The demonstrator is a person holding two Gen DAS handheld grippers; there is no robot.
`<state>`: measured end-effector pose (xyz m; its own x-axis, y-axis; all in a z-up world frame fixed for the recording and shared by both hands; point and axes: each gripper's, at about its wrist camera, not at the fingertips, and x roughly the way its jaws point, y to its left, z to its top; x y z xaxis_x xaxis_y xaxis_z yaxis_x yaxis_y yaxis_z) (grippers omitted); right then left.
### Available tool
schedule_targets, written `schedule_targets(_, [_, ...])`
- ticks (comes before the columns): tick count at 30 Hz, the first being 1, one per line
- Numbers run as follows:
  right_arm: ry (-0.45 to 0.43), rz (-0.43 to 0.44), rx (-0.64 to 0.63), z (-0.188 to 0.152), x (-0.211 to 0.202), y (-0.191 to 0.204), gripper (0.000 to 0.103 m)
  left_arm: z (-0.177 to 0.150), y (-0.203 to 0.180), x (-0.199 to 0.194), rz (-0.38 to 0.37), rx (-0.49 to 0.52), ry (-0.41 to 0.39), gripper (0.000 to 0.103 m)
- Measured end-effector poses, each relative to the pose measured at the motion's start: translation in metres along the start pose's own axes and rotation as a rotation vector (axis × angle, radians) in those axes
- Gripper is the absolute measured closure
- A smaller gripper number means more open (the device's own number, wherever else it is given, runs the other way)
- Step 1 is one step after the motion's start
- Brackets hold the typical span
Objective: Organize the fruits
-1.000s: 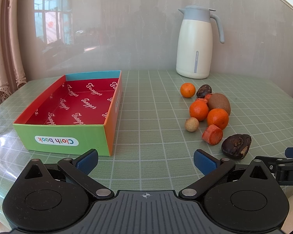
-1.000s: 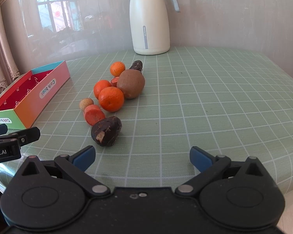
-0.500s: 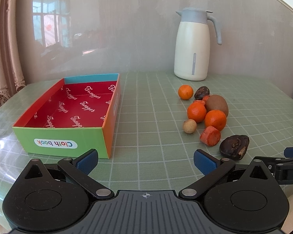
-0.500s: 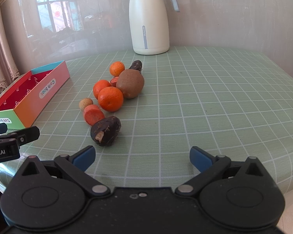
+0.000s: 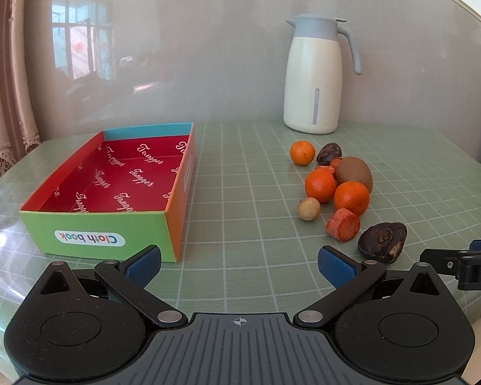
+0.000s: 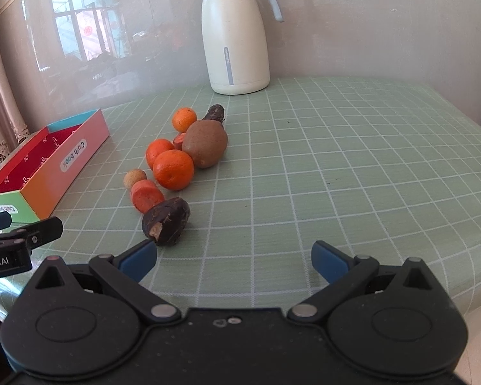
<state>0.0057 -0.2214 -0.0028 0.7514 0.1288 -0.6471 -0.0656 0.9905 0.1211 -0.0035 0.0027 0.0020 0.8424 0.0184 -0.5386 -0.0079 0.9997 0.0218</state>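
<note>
Opening step, nothing boxed. Both grippers, left [image 5: 239,264] and right [image 6: 233,261]: jaws wide, empty. Next: close on near dark wrinkled fruit [image 6: 166,220], carry left to empty red-lined cardboard box [image 5: 112,215].

The left gripper [image 5: 239,264] is held level and pointing to 12 o'clock, its jaws spread wide with nothing between them; its blue fingertips [image 5: 143,262] sit at about 7 and 5 o'clock in its own camera's view. The right gripper [image 6: 233,259] has the same pose, level, aimed to 12 o'clock, jaws gaping and empty. Each tool shows at the edge of the other's camera: the right one pokes in at 4 o'clock in the left wrist view, and the left one at 8 o'clock in the right wrist view, so they are side by side.
</note>
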Motion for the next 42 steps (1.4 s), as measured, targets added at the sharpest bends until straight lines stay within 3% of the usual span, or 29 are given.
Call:
schedule_targets(12, [-0.058,-0.029,0.069,0.004,-0.011,-0.015,0.0,0.0,-0.013,-0.003,-0.071,0.048,-0.009,0.0])
schedule_targets(23, [-0.194,-0.136,0.233,0.009,-0.04,-0.053,0.0,-0.002,-0.064,-0.001,-0.137,0.239,-0.033,0.0])
schedule_targets(29, [-0.192,-0.165,0.274,0.008,-0.043,-0.067,0.0,-0.003,-0.088,0.006,-0.168,0.262,-0.033,0.0])
schedule_targets(42, [-0.219,-0.345,0.314,0.0,-0.055,-0.095,0.0,-0.002,-0.125,0.026,-0.239,0.248,-0.017,0.001])
